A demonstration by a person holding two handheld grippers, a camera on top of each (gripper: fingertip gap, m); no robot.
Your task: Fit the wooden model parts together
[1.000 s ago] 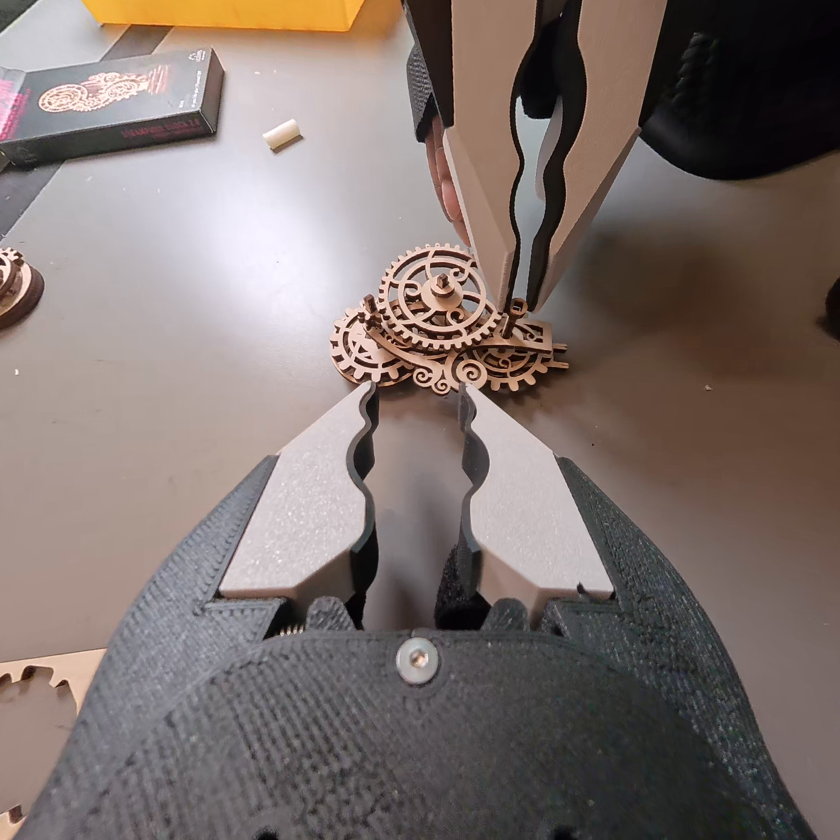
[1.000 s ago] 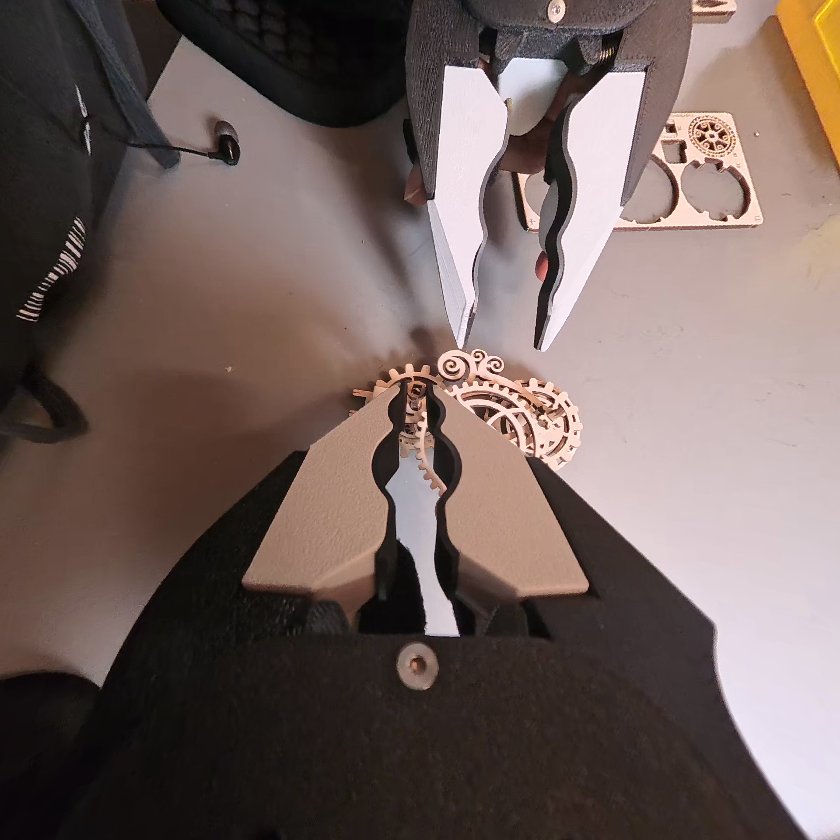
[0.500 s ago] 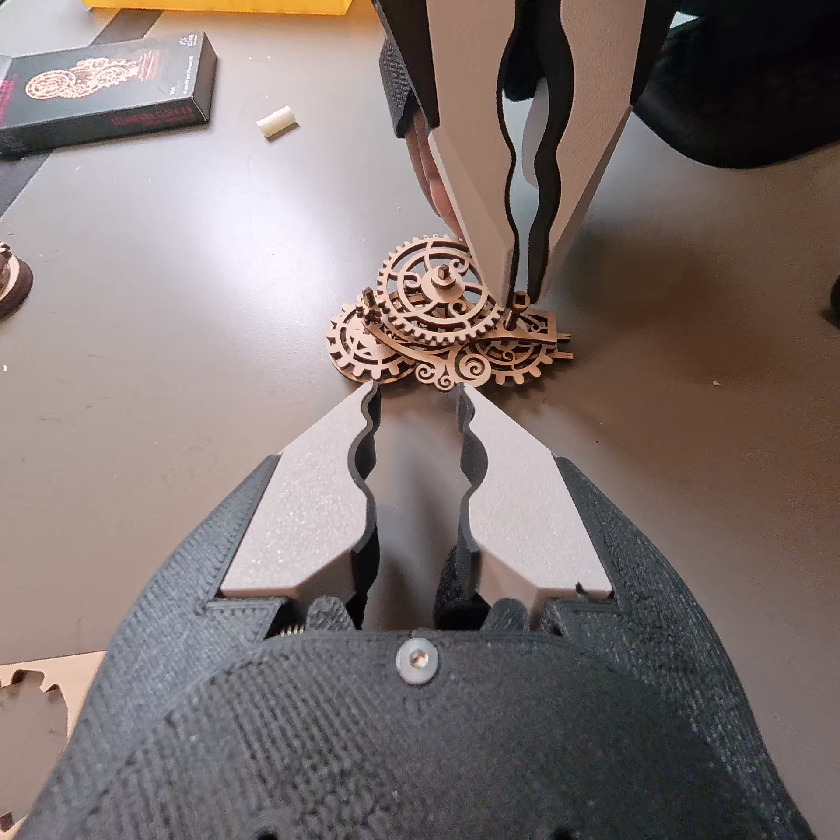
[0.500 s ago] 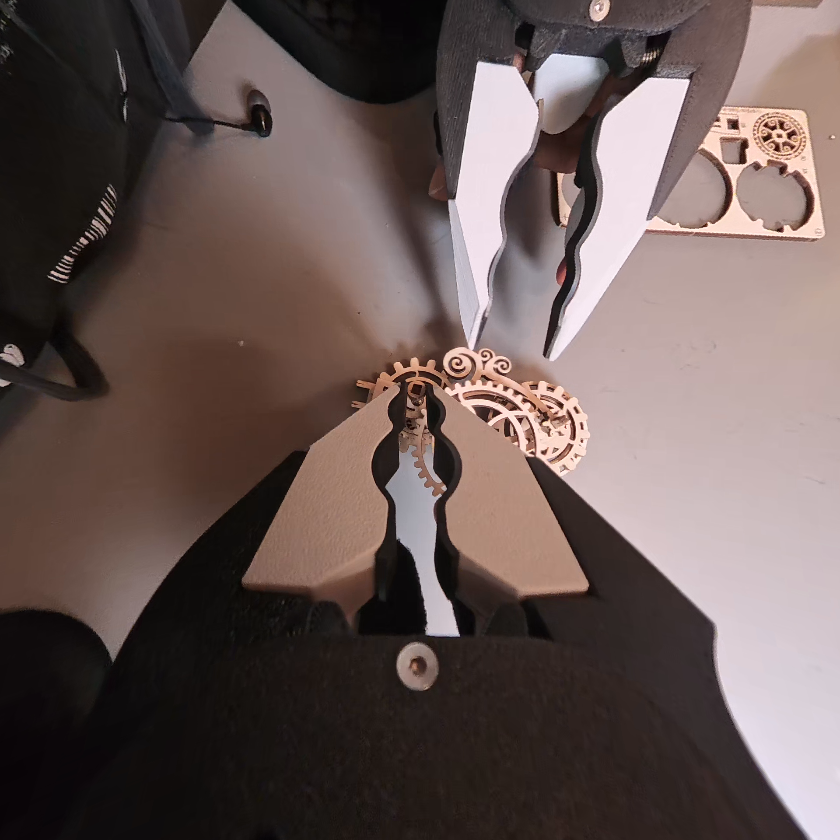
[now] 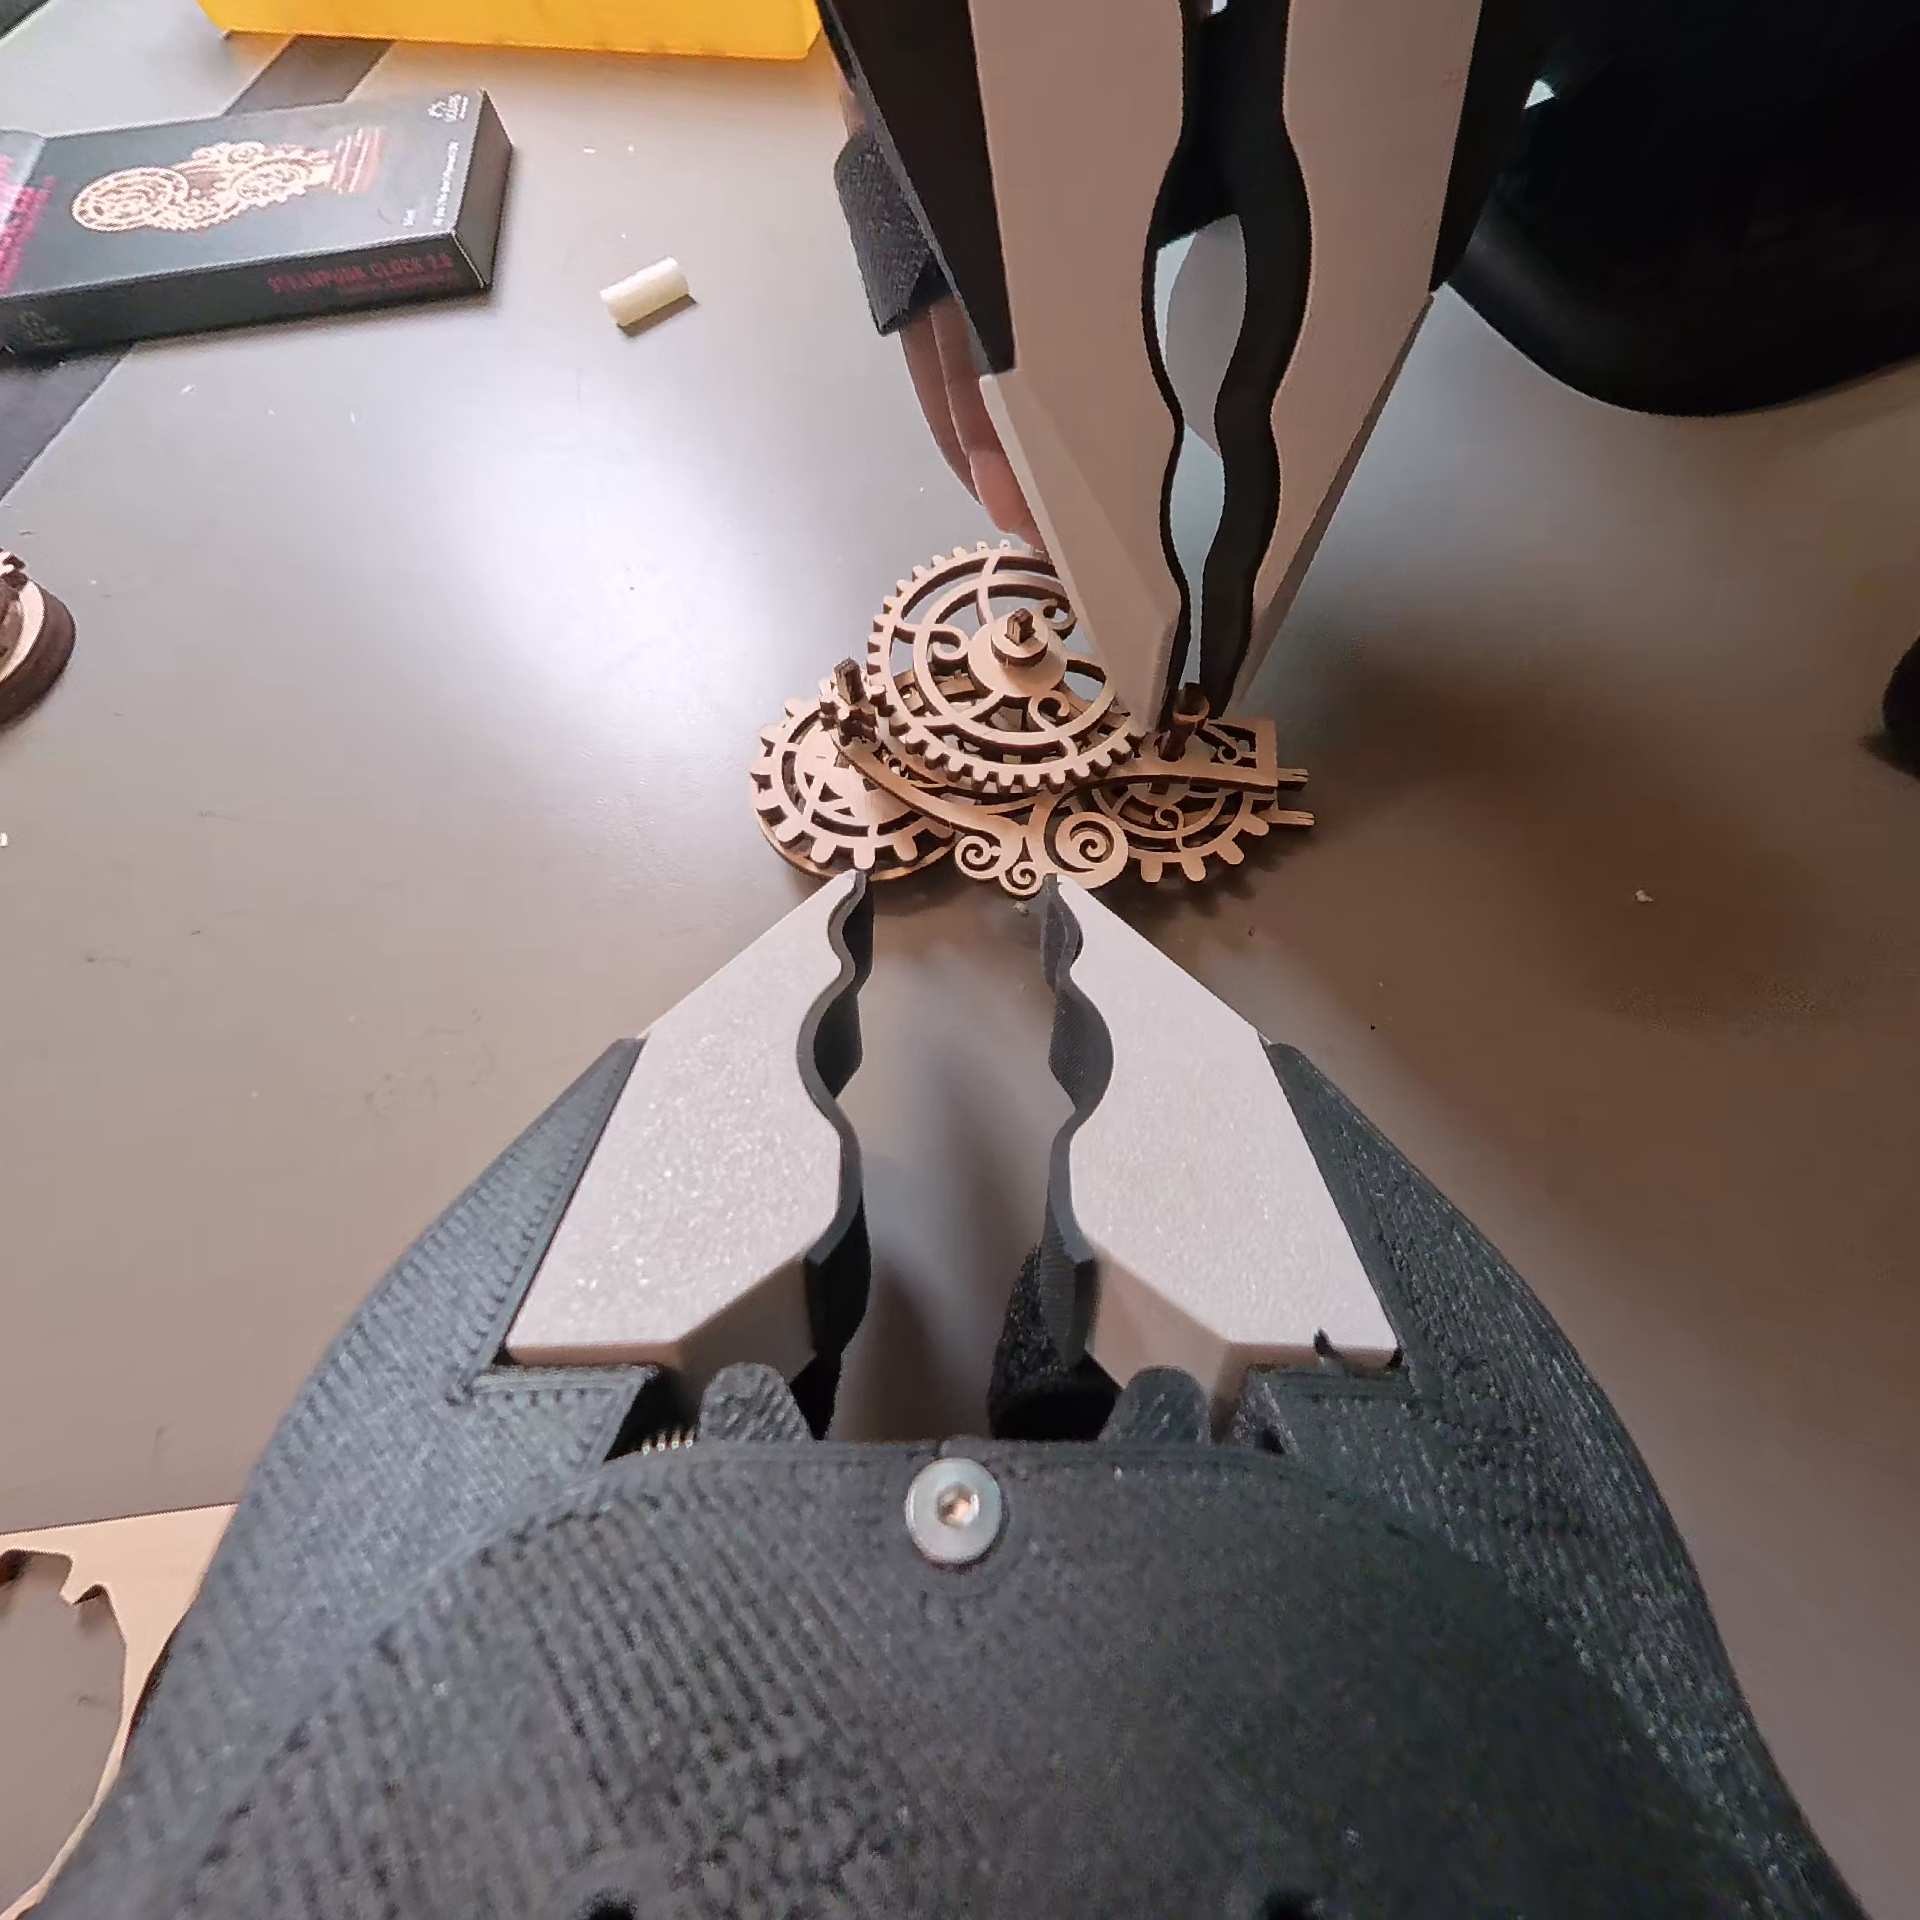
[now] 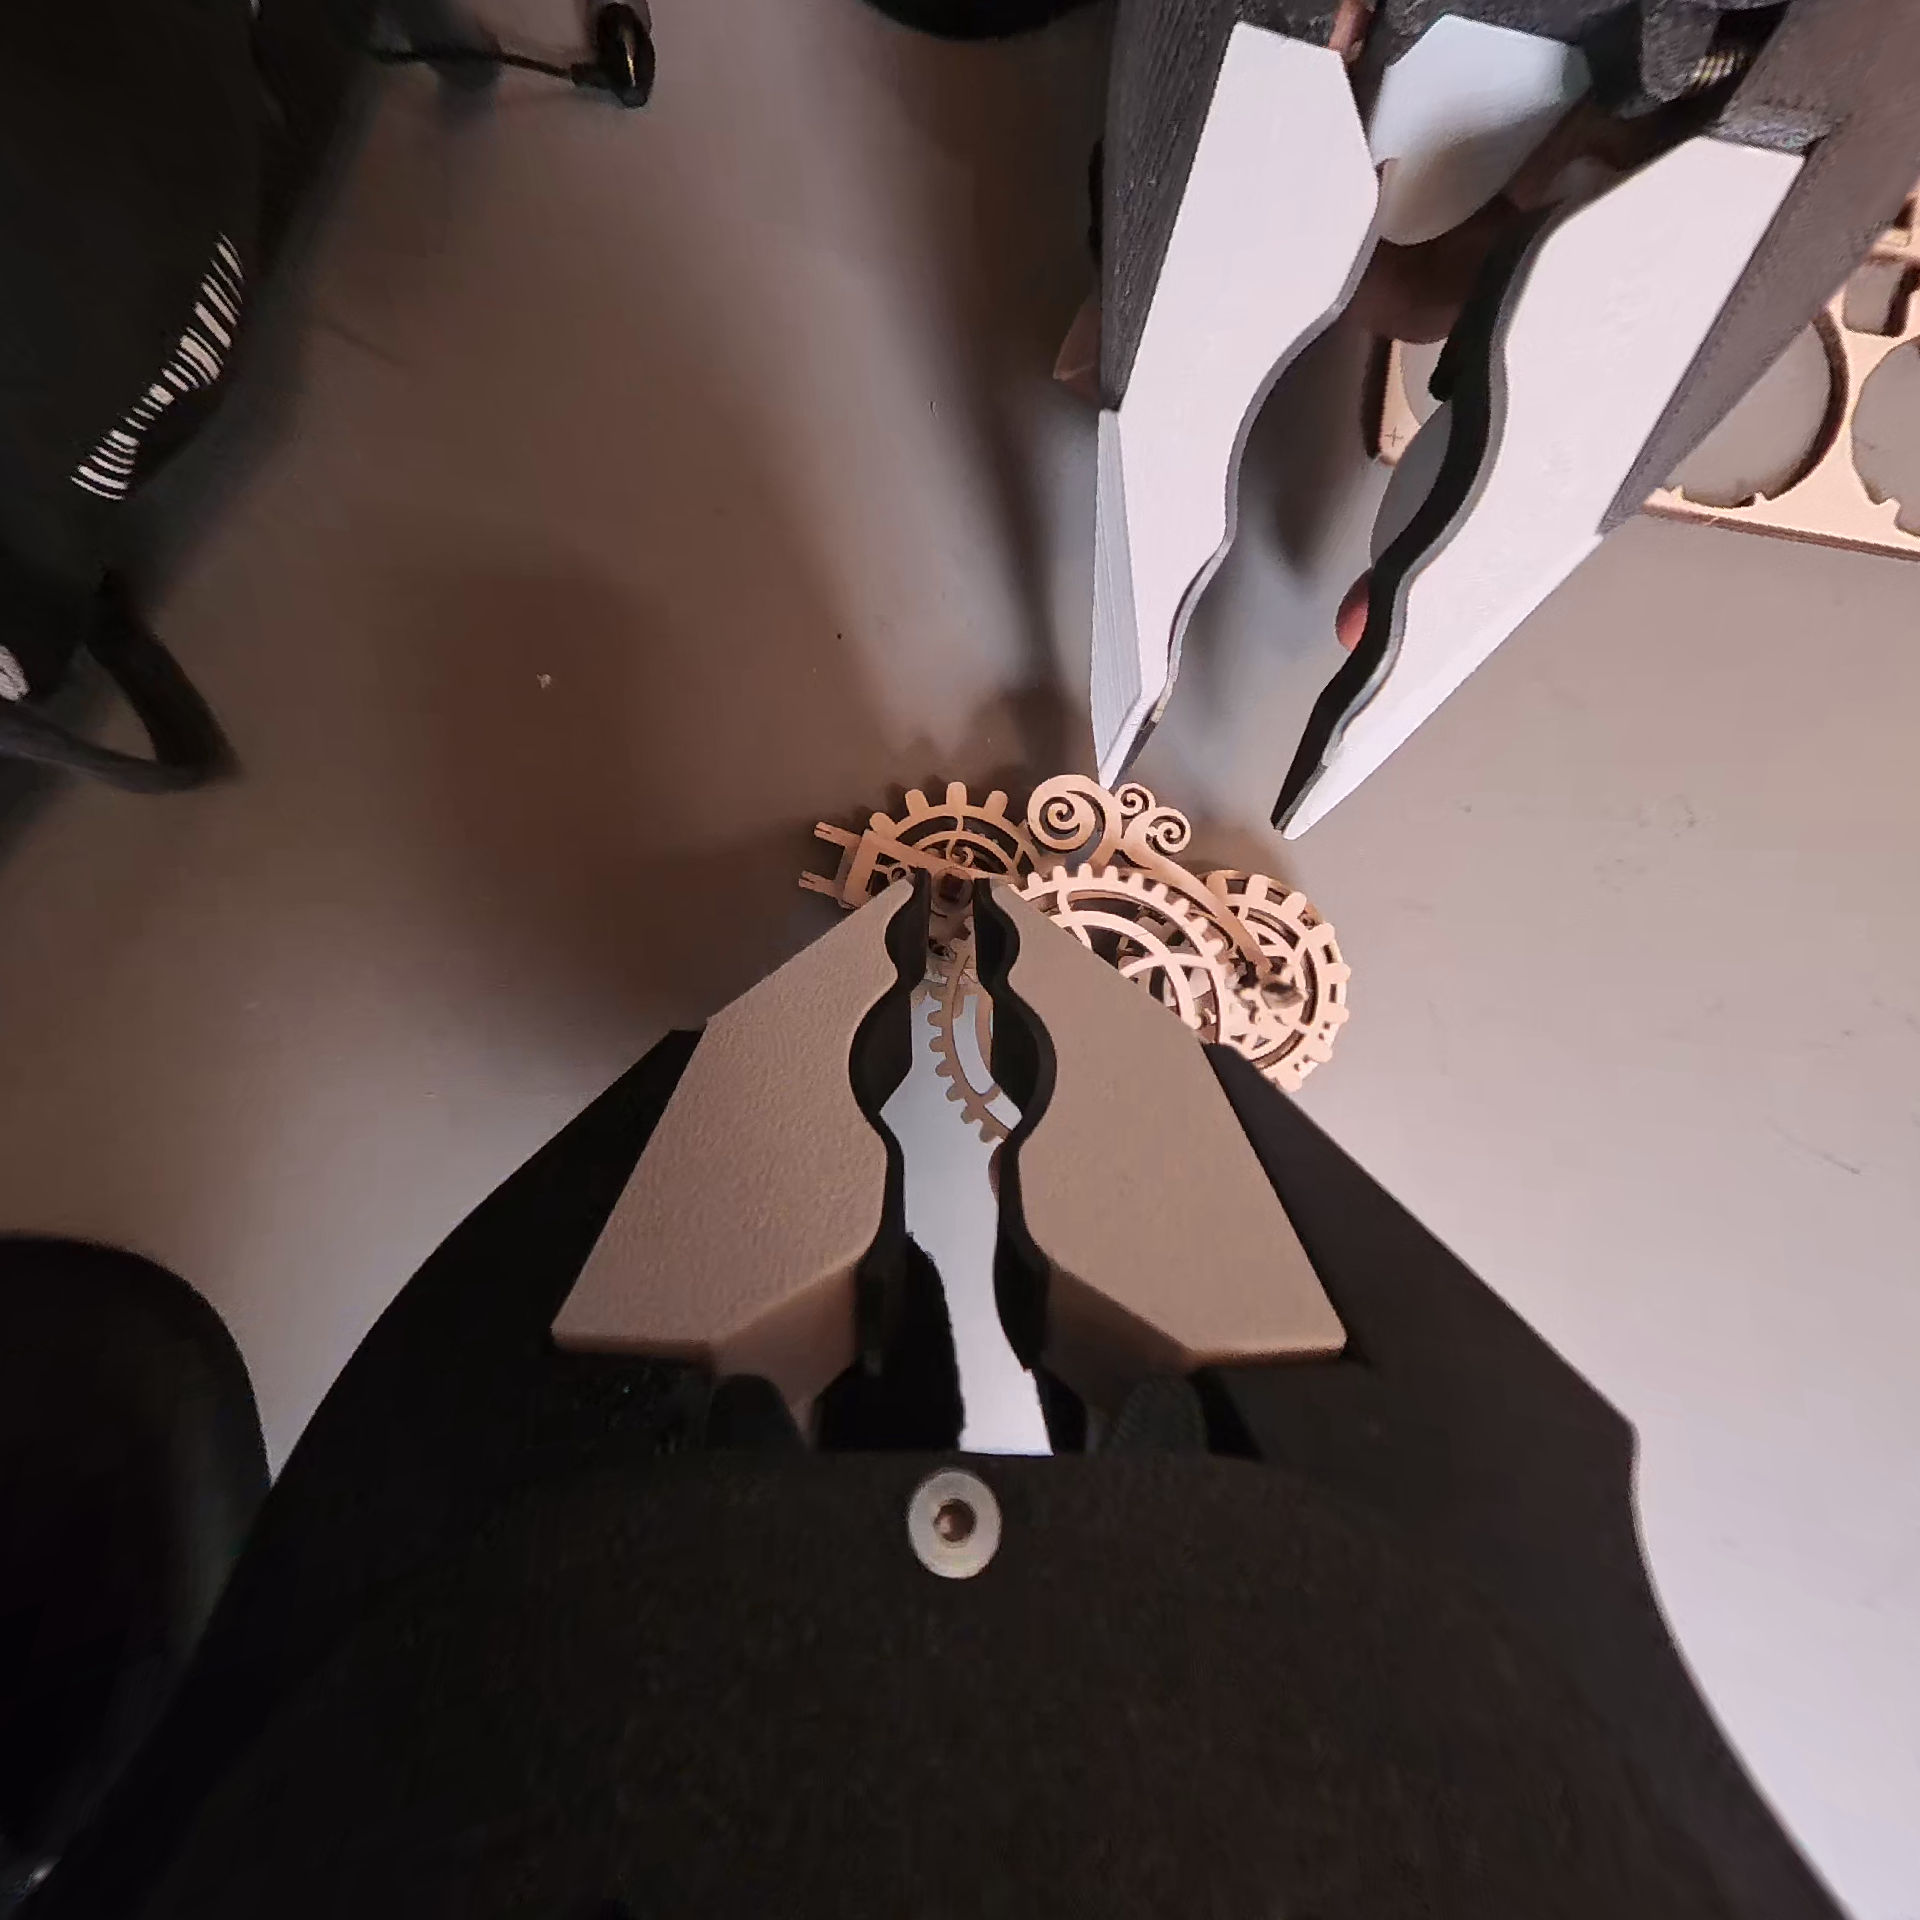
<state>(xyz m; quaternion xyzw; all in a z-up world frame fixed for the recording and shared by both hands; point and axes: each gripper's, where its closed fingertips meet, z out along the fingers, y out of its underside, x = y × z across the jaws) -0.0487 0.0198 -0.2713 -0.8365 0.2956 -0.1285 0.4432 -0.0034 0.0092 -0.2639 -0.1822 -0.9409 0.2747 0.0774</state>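
1. My left claw (image 5: 951,894) hangs open just short of the wooden gear model (image 5: 1023,764), with only bare counter (image 5: 416,644) between its pads. One fingertip (image 5: 1055,899) sits right at the model's scrolled edge; whether it touches, I cannot tell.

2. My right claw (image 6: 948,896) comes down from above onto the far right end of the model and is nearly closed around a small upright wooden peg (image 5: 1188,717). The peg stands between the pads; the pads look tight on it from my right wrist view.

3. The model lies flat on the counter, midway between my two claws: a large spiral gear (image 5: 997,681) on top with a hub post, a smaller gear (image 5: 826,790) to its left, another gear (image 5: 1195,821) at the right under a curved scrollwork arm (image 5: 1039,852).

4. Writing: a black box (image 5: 249,223) lies at the far left, bearing a picture of a gear model and pink and pale lettering along its side and face. No other label is legible.

5. Near the box lies a small white cylinder (image 5: 646,294). A yellow block (image 5: 520,26) sits at the far edge.

6. A punched-out wooden sheet (image 6: 1766,457) lies behind my left claw, and part of another (image 5: 94,1621) shows at the lower left.

7. A round wooden piece (image 5: 26,649) is at the left edge.
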